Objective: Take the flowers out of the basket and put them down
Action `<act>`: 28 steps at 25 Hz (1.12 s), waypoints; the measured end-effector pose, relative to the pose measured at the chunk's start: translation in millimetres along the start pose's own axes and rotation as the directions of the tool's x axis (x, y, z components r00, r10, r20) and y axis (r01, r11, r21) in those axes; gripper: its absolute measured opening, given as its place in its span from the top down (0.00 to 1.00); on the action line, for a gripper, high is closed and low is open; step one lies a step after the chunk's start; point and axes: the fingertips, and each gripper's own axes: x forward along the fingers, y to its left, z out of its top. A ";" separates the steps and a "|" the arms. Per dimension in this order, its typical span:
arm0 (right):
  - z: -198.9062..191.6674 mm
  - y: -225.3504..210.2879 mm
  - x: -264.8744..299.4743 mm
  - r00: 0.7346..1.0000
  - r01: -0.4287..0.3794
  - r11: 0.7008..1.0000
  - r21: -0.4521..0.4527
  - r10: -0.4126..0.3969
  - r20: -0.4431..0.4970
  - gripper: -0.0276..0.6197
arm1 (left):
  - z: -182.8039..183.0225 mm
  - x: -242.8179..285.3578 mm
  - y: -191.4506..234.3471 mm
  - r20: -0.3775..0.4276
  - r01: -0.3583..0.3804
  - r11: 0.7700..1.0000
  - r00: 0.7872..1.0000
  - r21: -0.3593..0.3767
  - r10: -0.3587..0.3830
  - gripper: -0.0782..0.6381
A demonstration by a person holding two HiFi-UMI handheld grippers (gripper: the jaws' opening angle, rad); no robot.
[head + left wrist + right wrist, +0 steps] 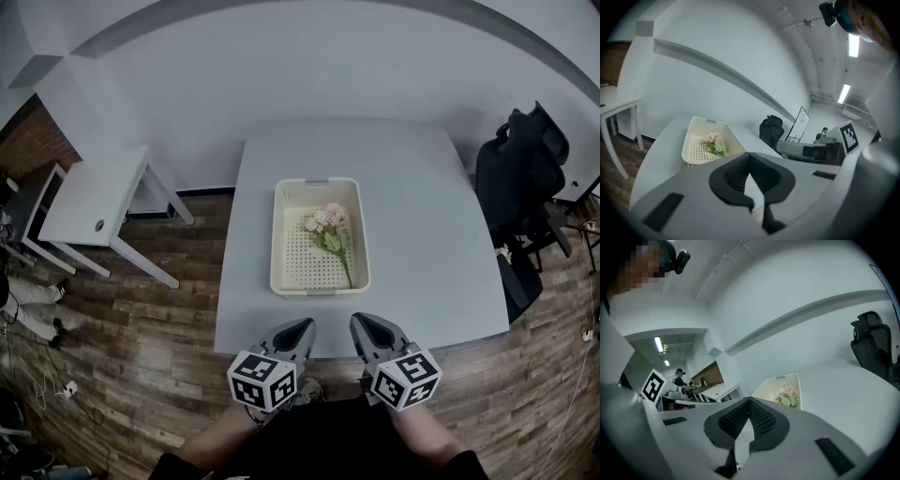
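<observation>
Flowers (pixel 328 230) lie in the basket (pixel 319 184) on the bench (pixel 427 234); left tongs (pixel 302 326) and right tongs (pixel 362 322) hang closed, empty, at its near edge.

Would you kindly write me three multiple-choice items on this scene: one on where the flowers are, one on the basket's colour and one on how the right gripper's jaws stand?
1. Where do the flowers lie?
A. in a vase
B. on a shelf
C. in the basket

2. What colour is the basket?
A. cream
B. blue
C. black

3. How do the jaws of the right gripper stand?
A. wide apart
B. shut, with nothing between them
C. shut on a stem

Answers:
1 C: the pink blooms rest on the basket's perforated floor.
2 A: its walls and rim are pale cream.
3 B: the right gripper view shows the tips meeting with nothing between them.
</observation>
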 end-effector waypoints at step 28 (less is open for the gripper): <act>-4.8 -22.2 -21.7 0.999 0.016 0.997 0.071 -0.014 -0.032 0.92 | -13.9 7.2 -14.8 -0.004 -0.021 0.999 1.000 -0.044 0.021 0.88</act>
